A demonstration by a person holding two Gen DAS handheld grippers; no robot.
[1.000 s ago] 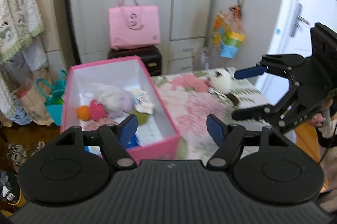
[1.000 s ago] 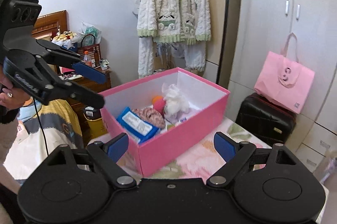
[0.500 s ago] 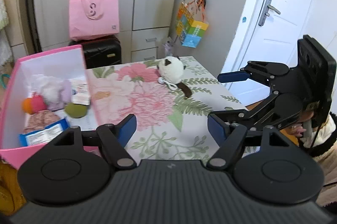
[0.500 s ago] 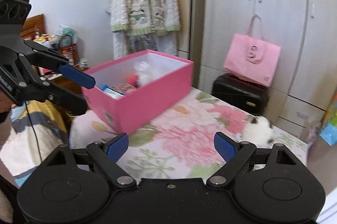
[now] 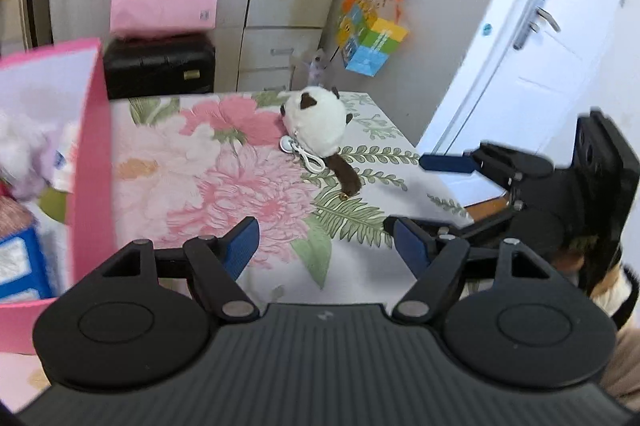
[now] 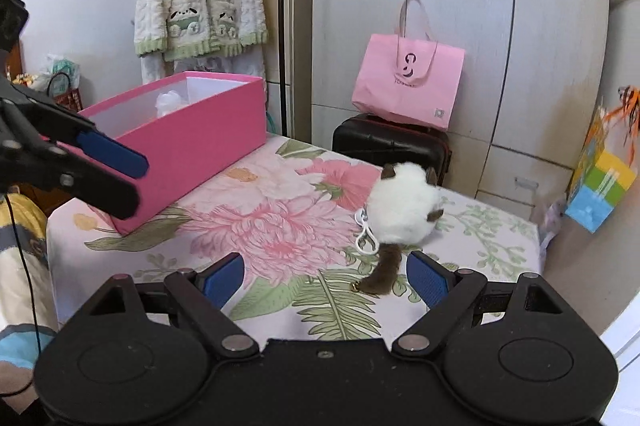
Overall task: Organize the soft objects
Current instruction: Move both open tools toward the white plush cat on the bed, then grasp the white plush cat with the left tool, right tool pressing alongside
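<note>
A round white plush toy with brown ears and a brown tail (image 6: 402, 207) lies near the far right corner of the desk covered in a pink floral cloth (image 5: 224, 185), well apart from the open pink cardboard box (image 6: 188, 141) at its left edge. The right claw (image 6: 324, 278) hovers just short of the tail, fingers apart and empty; the left claw (image 5: 326, 246) hangs above the cloth, likewise spread and empty.

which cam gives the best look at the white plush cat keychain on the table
The right wrist view: the plush cat keychain lies close ahead, large, with its white clip and brown tail clear of the open right gripper. The left wrist view shows the same toy farther off and smaller, on the floral tablecloth.
</note>
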